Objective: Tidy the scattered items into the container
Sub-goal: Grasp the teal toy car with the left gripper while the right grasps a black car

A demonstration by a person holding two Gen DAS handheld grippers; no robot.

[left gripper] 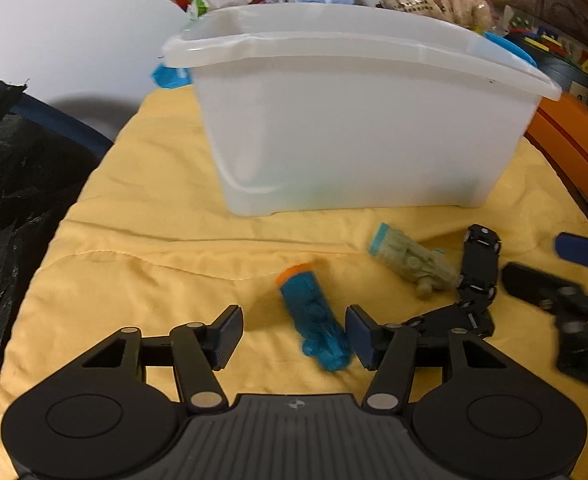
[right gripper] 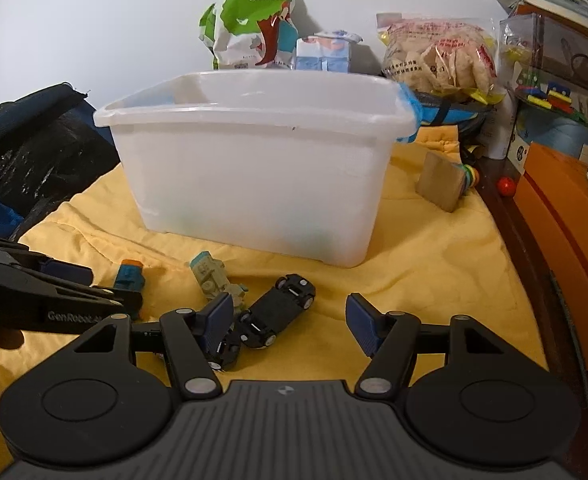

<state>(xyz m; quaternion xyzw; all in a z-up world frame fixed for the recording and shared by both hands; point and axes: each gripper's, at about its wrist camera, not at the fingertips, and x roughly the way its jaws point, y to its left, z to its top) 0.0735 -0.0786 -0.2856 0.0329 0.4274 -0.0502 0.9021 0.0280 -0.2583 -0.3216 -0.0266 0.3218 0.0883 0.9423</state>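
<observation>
Translucent white container (right gripper: pixel 254 184): upright on yellow cloth (right gripper: pixel 433 264), toward the cloth's far edge, rim open.
Blue toy with orange cap (left gripper: pixel 317 320): lying on the cloth short of the container's near wall, between the spread fingers of the left gripper (left gripper: pixel 294 336) (jaws apart, right pad just beside the toy, contact unclear).
Grey-green toy with blue cap (left gripper: pixel 411 260): lying on the cloth right of the blue toy, near the container.
Black toy cars (right gripper: pixel 278 312): two or more, jumbled, touching one another, just beside the grey-green toy.
Right gripper (right gripper: pixel 290 328): jaws wide apart, holding nothing, left finger over the cars.
Wooden block (right gripper: pixel 441 180): tilted, near the cloth's right edge.
Snack bags (right gripper: pixel 254 24): behind the container.
</observation>
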